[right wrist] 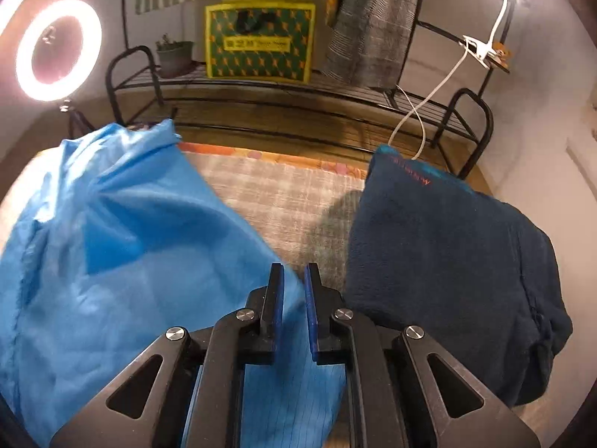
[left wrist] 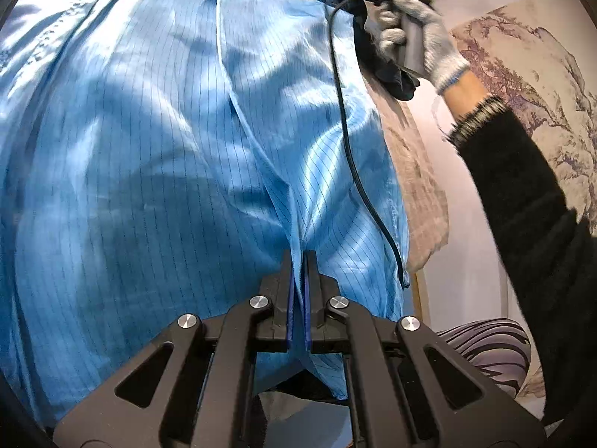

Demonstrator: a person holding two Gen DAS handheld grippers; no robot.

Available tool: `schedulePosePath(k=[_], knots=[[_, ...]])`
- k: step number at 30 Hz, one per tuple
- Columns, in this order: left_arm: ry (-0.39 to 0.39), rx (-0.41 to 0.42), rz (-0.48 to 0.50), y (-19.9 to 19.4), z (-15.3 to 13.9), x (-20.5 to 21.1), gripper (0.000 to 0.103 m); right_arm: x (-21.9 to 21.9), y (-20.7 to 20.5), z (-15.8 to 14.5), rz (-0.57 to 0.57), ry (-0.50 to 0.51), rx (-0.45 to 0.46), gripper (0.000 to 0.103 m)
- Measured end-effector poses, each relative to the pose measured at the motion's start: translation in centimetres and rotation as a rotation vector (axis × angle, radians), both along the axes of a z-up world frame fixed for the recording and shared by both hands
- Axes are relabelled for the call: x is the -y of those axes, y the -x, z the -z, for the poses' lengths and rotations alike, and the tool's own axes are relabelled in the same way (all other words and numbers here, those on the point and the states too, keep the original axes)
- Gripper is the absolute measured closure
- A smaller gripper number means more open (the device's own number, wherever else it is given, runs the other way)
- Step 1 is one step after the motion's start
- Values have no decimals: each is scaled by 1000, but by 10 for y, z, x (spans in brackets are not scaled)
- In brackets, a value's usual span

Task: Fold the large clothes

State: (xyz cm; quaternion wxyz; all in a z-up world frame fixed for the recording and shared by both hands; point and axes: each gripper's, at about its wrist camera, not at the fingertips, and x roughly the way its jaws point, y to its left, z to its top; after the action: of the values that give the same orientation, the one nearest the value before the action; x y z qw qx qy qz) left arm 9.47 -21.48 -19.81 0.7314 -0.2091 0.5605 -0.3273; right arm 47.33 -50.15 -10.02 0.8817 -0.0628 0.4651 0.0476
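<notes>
L gripper (left wrist: 298, 261) is sitting fully closed, blue pads pinching a fold of the light-blue garment (left wrist: 156, 156) w/ thin dark pinstripes. In the left wrist view the cloth is spreading away from the jaws and filling most of the frame, its long axis and a seam running from the gripper toward the top of frame. A black cable (left wrist: 347, 142) is trailing across the cloth's right side.

R gripper (right wrist: 294, 276) is showing a narrow gap btwn its pads, w/ the garment's edge lying in that gap; can't tell if the pads are actually pressing on it. From there the blue cloth is bunching off to the left and away.

Beside it, to the right, a dark navy fleece (right wrist: 440, 254) is lying folded on the grey checked cover (right wrist: 283, 201) of the work surface, apart from the blue garment. Farther off a gloved hand (left wrist: 421, 37) w/ a black sleeve (left wrist: 522, 201) is gripping the other tool's handle.

At the back: wood floor, a black metal rack (right wrist: 261, 86) holding a yellow-green bag (right wrist: 257, 44) and a potted plant (right wrist: 173, 56), a ring light (right wrist: 56, 48) glowing at left.
</notes>
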Motion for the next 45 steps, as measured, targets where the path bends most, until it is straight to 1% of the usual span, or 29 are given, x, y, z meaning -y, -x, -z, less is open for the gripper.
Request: schedulePosePath(k=[3, 4, 5, 6, 7, 9, 10, 11, 13, 15, 16, 19, 20, 21, 23, 24, 25, 26, 29, 34, 35, 36, 39, 41, 43, 45], knots=[[-7, 30, -4, 2, -9, -7, 103, 8, 25, -24, -11, -98, 22, 92], [-9, 39, -7, 4, -13, -7, 103, 12, 37, -36, -18, -137, 35, 87], [-8, 46, -10, 5, -15, -9, 103, 15, 48, -45, -19, -162, 49, 84], [-6, 51, -13, 6, -18, -10, 103, 17, 56, -52, -22, -183, 58, 79], [-2, 53, -17, 7, -20, -13, 103, 21, 73, -63, -28, -212, 69, 77], [9, 50, -25, 10, -23, -16, 98, 27, 97, -78, -36, -250, 72, 77], [18, 47, -28, 11, -24, -20, 89, 29, 107, -83, -41, -264, 73, 77], [23, 47, -30, 12, -25, -22, 75, 32, 124, -92, -46, -283, 76, 77], [29, 49, -34, 14, -27, -25, 63, 38, 155, -105, -49, -318, 72, 77], [28, 40, -25, 17, -25, -23, 63, 44, 191, -113, -51, -380, 47, 77], [27, 34, -18, 19, -23, -22, 63, 45, 201, -113, -53, -398, 34, 77], [10, 9, -3, 23, -14, -15, 63, 42, 257, -99, -70, -442, -48, 77], [9, -1, -2, 24, -11, -12, 64, 40, 271, -92, -72, -453, -76, 77], [13, -10, 3, 25, -8, -10, 68, 37, 286, -78, -67, -465, -123, 77], [7, -27, 26, 27, -2, -1, 93, 32, 303, -54, -62, -478, -207, 77], [0, -24, 33, 28, 0, 2, 94, 30, 308, -43, -60, -478, -238, 77], [-7, -17, 38, 29, 1, 5, 94, 25, 315, -24, -53, -478, -286, 77], [-14, -12, 40, 30, 1, 7, 96, 22, 319, -14, -49, -486, -311, 77], [-30, 2, 43, 30, -1, 13, 98, 16, 325, 16, -41, -525, -372, 77], [-51, 33, 62, 31, -4, 26, 99, 7, 316, 48, -6, -506, -424, 78], [-50, 35, 65, 32, -4, 29, 99, 6, 315, 50, -8, -511, -424, 82], [-51, 36, 66, 31, -4, 32, 99, 5, 317, 51, -9, -507, -418, 98], [-40, 30, 69, 32, -3, 32, 99, 2, 313, 48, 3, -452, -389, 101], [-25, 25, 69, 33, -4, 31, 99, 8, 315, 39, 25, -423, -349, 101], [-53, 48, 78, 33, -4, 35, 99, 21, 320, 31, 53, -427, -302, 101], [-71, 54, 83, 32, 0, 38, 99, 34, 319, 31, 79, -445, -292, 101]])
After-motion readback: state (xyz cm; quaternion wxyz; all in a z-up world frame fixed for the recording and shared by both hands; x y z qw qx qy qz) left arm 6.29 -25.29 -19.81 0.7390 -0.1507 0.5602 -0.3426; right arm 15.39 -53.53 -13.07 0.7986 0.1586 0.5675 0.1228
